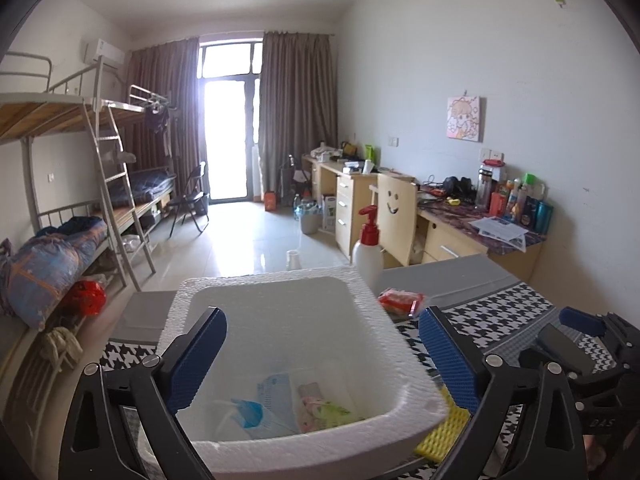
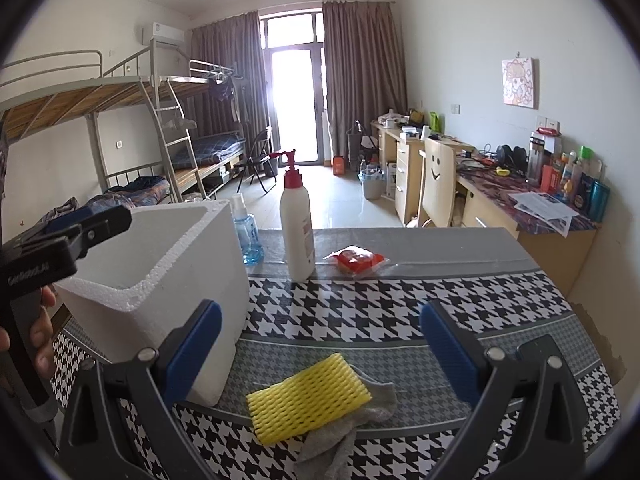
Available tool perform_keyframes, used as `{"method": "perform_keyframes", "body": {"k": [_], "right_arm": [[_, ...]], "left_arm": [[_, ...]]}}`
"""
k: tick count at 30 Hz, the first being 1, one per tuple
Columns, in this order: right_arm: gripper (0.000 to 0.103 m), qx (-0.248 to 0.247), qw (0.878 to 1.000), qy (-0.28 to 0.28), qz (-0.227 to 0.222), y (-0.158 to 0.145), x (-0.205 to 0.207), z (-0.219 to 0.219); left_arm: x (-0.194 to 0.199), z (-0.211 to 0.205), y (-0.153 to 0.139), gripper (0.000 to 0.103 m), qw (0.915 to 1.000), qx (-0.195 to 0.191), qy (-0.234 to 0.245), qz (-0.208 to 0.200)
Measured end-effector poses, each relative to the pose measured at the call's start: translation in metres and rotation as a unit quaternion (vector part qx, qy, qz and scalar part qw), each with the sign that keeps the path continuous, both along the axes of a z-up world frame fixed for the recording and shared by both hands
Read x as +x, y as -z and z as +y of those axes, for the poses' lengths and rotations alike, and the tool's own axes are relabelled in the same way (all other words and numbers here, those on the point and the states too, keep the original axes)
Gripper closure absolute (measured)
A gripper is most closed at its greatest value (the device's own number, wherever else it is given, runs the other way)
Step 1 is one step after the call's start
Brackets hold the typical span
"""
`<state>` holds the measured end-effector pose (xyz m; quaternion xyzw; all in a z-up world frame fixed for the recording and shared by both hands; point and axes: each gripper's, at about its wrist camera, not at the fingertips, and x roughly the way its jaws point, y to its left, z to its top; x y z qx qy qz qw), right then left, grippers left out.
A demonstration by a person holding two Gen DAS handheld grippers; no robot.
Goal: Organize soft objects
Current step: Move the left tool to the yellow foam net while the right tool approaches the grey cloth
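A white foam box (image 1: 404, 364) stands on the houndstooth tablecloth; it also shows in the right wrist view (image 2: 168, 276). Inside lie a blue mask packet (image 1: 260, 408) and a pink-green soft packet (image 1: 320, 408). My left gripper (image 1: 324, 356) is open and empty above the box. A yellow foam net (image 2: 308, 398) lies on a grey sock (image 2: 344, 436) beside the box, in front of my open, empty right gripper (image 2: 320, 344). The yellow net's corner shows in the left wrist view (image 1: 444, 432). A red packet (image 2: 358, 260) lies farther back.
A white pump bottle (image 2: 298, 232) and a blue spray bottle (image 2: 248, 236) stand behind the box. The table's far edge (image 2: 400, 236) faces a wooden chair (image 2: 438, 180) and cluttered desks (image 2: 532, 200). Bunk beds (image 2: 120, 128) line the left wall.
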<state>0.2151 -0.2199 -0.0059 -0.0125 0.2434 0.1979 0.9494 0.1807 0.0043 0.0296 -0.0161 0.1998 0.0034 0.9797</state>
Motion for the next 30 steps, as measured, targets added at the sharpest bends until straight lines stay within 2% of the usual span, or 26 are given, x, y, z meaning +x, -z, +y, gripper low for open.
{"method": "perform_keyframes", "body": {"k": [6,14,21,26,30], "right_arm": [[0.002,0.004,1.0,0.004,0.0,-0.001,-0.005,-0.009],[0.002,0.023,1.0,0.016,0.001,-0.003,-0.012,-0.026],[0.002,0.013,1.0,0.023,0.006,-0.001,-0.016,-0.037],[0.002,-0.003,0.999,0.042,-0.012,-0.002,-0.023,-0.042],[0.002,0.003,0.998,0.05,-0.023,-0.002,-0.024,-0.048]], "left_arm": [[-0.013,-0.011,-0.005,0.006,0.9997,0.0,0.016,-0.02],[-0.019,-0.037,-0.001,0.006,0.9988,0.01,0.045,-0.018],[-0.025,-0.05,0.0,0.006,0.9974,0.003,0.07,-0.02],[-0.027,-0.061,0.002,0.006,0.9966,0.006,0.081,-0.019],[-0.027,-0.066,0.003,0.006,0.9964,0.006,0.083,-0.015]]}}
